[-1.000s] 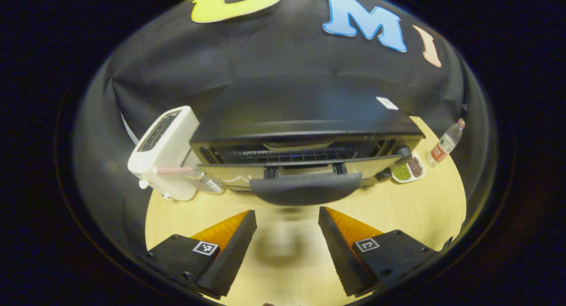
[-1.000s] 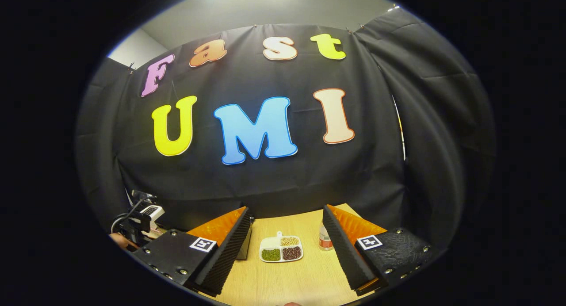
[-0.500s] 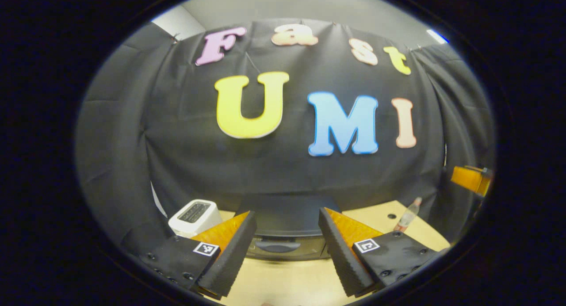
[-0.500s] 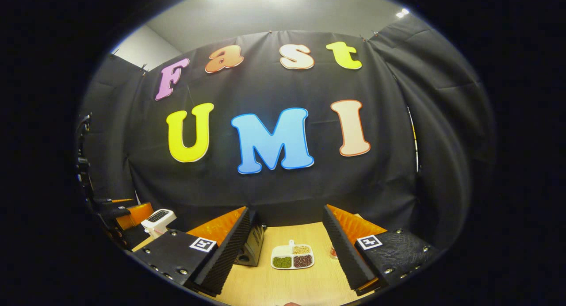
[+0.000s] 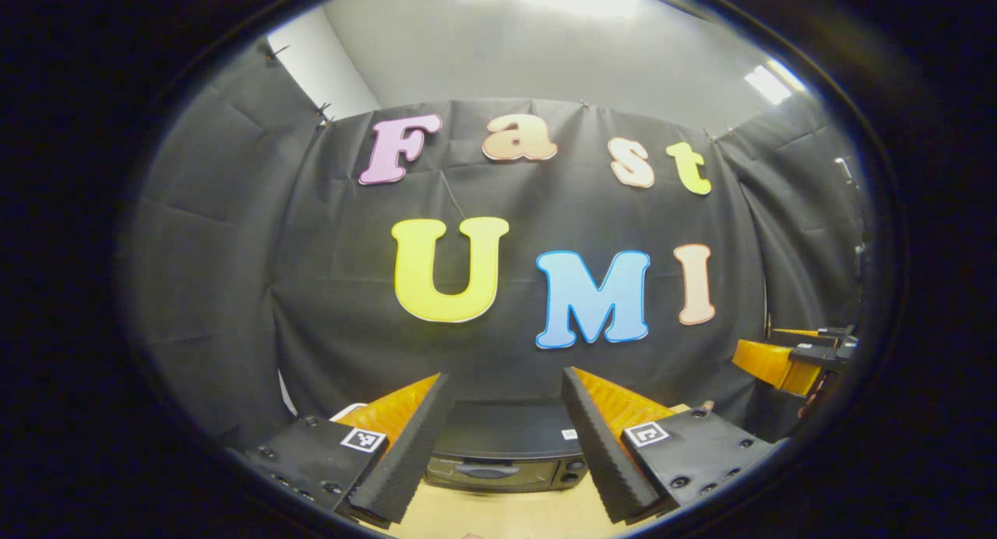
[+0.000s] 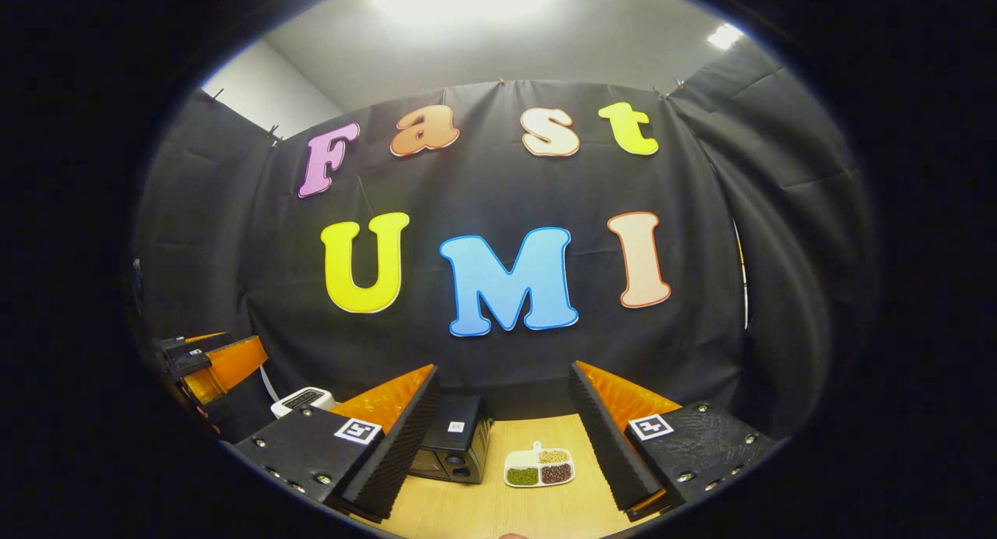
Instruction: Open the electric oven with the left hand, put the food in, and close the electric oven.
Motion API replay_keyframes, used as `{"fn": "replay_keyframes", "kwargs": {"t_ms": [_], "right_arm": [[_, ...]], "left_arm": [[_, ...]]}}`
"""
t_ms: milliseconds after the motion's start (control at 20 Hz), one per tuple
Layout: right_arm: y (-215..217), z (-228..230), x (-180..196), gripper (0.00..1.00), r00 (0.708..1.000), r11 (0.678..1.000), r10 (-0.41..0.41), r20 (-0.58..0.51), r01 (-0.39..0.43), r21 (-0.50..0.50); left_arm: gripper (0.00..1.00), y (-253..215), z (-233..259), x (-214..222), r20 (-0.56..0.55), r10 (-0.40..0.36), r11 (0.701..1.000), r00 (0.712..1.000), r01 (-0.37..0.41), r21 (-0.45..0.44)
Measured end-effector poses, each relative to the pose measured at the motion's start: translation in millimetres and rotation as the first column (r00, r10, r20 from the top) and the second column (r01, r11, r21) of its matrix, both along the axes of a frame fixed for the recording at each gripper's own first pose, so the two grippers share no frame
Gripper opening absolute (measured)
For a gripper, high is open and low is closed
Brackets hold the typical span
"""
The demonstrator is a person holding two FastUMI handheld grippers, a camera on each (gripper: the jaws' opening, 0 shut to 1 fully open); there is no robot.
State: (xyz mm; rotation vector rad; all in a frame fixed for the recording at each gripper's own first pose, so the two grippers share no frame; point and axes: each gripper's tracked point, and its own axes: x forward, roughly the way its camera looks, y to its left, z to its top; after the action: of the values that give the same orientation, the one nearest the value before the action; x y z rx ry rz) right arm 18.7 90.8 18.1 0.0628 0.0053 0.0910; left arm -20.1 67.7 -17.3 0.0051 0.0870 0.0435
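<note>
The left gripper (image 5: 506,445) was held above the table (image 5: 506,516) with its fingers apart, holding nothing; the electric oven (image 5: 498,457) sat beyond them, its door closed. The right gripper (image 6: 502,438) was likewise spread and empty, the oven far left, a divided snack dish (image 6: 539,469) just right of it.

On the table (image 6: 483,508) stand one electric oven (image 6: 452,448), one white toaster (image 6: 302,399) and one divided dish (image 6: 539,469) holding three heaps of beans.
</note>
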Motion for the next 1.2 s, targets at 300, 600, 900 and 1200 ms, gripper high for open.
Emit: {"fn": "replay_keyframes", "kwargs": {"t_ms": [300, 600, 900, 1200], "right_arm": [[17.4, -4.6, -15.9, 1.00, 1.000, 1.000, -0.022, -0.009, 0.021, -0.014], [28.6, -6.5, -25.3, 1.00, 0.999, 0.999, -0.051, -0.017, 0.051, -0.011], [37.2, -4.5, -28.0, 1.00, 0.999, 0.999, -0.039, -0.007, 0.039, -0.031], [37.1, -8.9, -22.5, 1.00, 1.000, 0.999, -0.002, -0.005, 0.001, -0.037]], "left_arm": [[1.00, 30.8, -9.6, -8.9, -0.021, 0.003, 0.999, 1.000, -0.004, -0.043], [1.00, 47.3, -6.7, -14.7, -0.014, -0.031, 0.999, 0.999, 0.030, -0.038], [0.92, 40.9, -13.4, -14.7, -0.026, -0.063, 0.996, 0.998, 0.062, -0.057], [0.95, 19.2, -17.7, -13.9, -0.031, -0.082, 0.996, 0.996, 0.080, -0.042]]}}
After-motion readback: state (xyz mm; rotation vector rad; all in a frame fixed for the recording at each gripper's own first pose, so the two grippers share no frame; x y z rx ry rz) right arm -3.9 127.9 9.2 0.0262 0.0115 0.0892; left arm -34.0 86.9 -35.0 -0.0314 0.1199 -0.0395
